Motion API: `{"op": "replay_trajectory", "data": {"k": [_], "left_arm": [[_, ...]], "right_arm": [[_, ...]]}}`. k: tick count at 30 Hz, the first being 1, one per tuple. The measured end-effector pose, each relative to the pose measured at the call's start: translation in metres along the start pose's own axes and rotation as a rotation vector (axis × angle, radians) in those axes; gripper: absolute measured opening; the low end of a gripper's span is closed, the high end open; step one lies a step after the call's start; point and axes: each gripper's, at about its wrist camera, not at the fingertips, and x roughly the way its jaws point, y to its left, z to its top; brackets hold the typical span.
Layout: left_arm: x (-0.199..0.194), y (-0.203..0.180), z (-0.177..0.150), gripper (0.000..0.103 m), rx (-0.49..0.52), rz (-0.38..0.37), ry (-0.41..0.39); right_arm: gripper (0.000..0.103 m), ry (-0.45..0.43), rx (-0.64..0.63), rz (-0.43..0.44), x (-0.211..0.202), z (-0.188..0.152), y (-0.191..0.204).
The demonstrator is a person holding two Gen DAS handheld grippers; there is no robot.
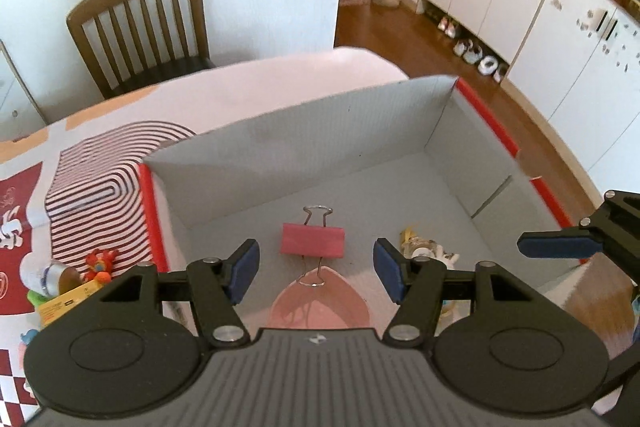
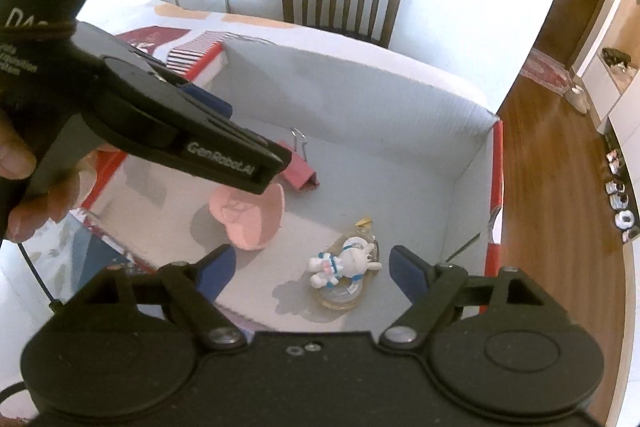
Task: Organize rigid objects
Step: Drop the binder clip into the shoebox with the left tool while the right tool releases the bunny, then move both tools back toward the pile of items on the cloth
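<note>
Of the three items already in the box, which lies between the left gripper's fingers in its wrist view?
The pink binder clip, wire handles outstretched; the pink dish sits nearer, the bunny figurine off right.

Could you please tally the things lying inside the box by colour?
Pink: 2, the binder clip and the dish
White: 1, the rabbit figurine
Total: 3 in the box
</note>
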Motion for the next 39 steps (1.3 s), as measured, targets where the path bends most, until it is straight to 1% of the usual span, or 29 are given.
{"op": "replay_trajectory", "data": {"k": [7, 11, 16, 20, 22, 23, 32, 35, 39], "left_arm": [[-0.04, 0.008, -0.018, 0.062, -0.031, -0.007, -0.087], [-0.059, 0.016, -0.031, 0.062, -0.046, -0.004, -0.12], [-0.082, 0.026, -0.047, 0.062, -0.067, 0.001, -0.163], [-0.099, 0.035, -0.062, 0.062, -0.072, -0.005, -0.193], [-0.108, 0.04, -0.07, 0.068, -0.072, -0.007, -0.205], [-0.112, 0.043, -0.075, 0.074, -0.072, -0.007, -0.214], [-0.15, 0.065, -0.114, 0.075, -0.074, -0.011, -0.273], [-0.161, 0.079, -0.128, 0.079, -0.095, -0.017, -0.286], [-0.172, 0.102, -0.146, 0.079, -0.125, -0.009, -0.294]], "right_arm": [[0.09, -0.034, -0.001, 0.015, -0.025, -0.002, 0.008], [0.092, -0.055, 0.012, 0.03, -0.039, -0.003, 0.013], [0.093, -0.089, 0.033, 0.037, -0.053, -0.002, 0.023], [0.098, -0.117, 0.044, 0.044, -0.062, -0.001, 0.033], [0.098, -0.131, 0.054, 0.052, -0.066, -0.002, 0.039], [0.098, -0.14, 0.061, 0.062, -0.069, -0.002, 0.042], [0.102, -0.23, 0.084, 0.113, -0.086, -0.006, 0.079], [0.102, -0.251, 0.086, 0.125, -0.086, -0.006, 0.095], [0.103, -0.269, 0.102, 0.159, -0.084, -0.004, 0.114]]}}
